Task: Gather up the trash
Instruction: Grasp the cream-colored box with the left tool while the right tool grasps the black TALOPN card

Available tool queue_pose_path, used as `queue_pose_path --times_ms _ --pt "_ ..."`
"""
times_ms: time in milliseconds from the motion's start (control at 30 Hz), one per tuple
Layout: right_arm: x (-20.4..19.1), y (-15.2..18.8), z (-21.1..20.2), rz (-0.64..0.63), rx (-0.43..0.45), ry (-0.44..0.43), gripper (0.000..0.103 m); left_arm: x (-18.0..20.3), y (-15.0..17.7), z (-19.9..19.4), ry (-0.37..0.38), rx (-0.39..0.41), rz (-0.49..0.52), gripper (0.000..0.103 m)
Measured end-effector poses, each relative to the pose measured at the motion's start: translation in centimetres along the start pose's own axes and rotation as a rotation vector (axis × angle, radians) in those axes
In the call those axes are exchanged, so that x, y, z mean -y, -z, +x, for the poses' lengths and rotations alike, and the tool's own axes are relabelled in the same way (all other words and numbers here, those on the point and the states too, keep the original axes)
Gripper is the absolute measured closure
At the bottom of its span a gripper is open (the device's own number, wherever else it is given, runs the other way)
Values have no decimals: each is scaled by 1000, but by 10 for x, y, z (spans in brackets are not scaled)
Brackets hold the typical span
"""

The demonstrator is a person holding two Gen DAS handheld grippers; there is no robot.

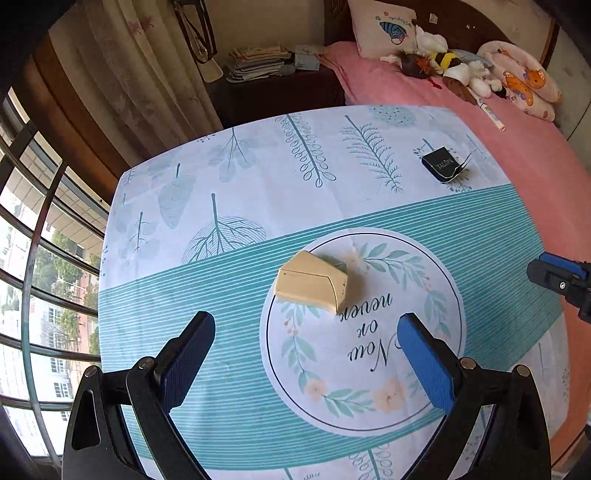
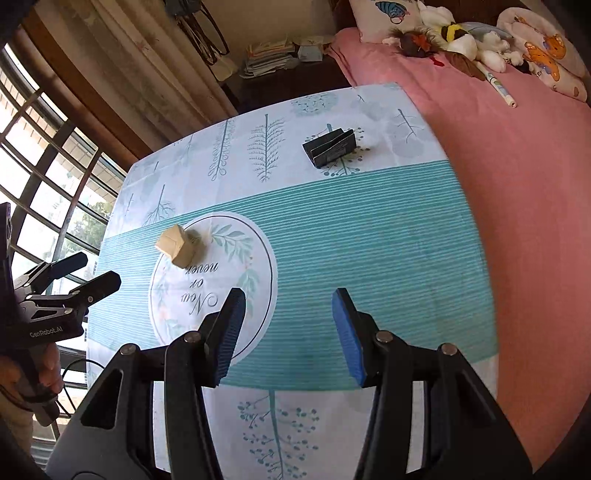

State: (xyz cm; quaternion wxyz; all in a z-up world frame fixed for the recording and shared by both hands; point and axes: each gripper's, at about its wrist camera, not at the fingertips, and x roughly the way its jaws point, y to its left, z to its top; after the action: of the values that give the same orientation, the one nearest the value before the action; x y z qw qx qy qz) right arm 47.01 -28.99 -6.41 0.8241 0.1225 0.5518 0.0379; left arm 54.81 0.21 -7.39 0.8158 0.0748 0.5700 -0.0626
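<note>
A cream carton [image 1: 312, 282] lies on the patterned tablecloth [image 1: 236, 221], at the rim of its round printed emblem. A torn black box [image 1: 443, 163] stands farther back on the right. My left gripper [image 1: 306, 325] hovers open just in front of the cream carton, nothing between its blue pads. In the right wrist view the cream carton [image 2: 179, 245] lies left of centre and the black box [image 2: 331, 147] farther back. My right gripper [image 2: 288, 301] is open and empty over the teal stripes [image 2: 369, 240]. The left gripper [image 2: 90, 273] shows at the left edge, held by a hand [image 2: 50, 363].
A pink bed [image 1: 517, 155] runs along the table's right side, with stuffed toys [image 1: 443, 62], a pillow [image 1: 384, 26] and a pen [image 1: 491, 114] on it. A dark cabinet [image 1: 277, 92] with stacked papers stands behind. Barred windows [image 1: 37, 277] and curtains fill the left.
</note>
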Motion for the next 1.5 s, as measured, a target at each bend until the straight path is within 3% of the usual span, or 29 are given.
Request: queue_pose_path --times_ms 267,400,600,867,1033,1133,1333,1400,1500 --pt "22 -58 65 31 -26 -27 54 5 -19 72 -33 -101 35 5" --pt "30 -75 88 62 -38 -32 45 -5 -23 89 -28 -133 -19 15" --pt "43 -101 115 130 -41 -51 42 -16 -29 103 32 -155 -102 40" --pt "58 -131 132 258 -34 -82 41 -16 -27 101 12 -145 -144 41" --pt "58 -142 144 264 -41 -41 41 -16 -22 92 37 -132 -184 41" --pt "52 -142 146 234 -35 -11 51 -17 -22 83 55 -115 -204 41" --pt "47 -137 148 193 -43 9 96 -17 -22 65 87 -82 -221 41" --pt "45 -132 144 176 -33 -1 102 -13 -22 58 95 -73 -224 41" --pt "41 -123 132 152 -23 -40 103 -10 -18 44 108 -58 -225 41"
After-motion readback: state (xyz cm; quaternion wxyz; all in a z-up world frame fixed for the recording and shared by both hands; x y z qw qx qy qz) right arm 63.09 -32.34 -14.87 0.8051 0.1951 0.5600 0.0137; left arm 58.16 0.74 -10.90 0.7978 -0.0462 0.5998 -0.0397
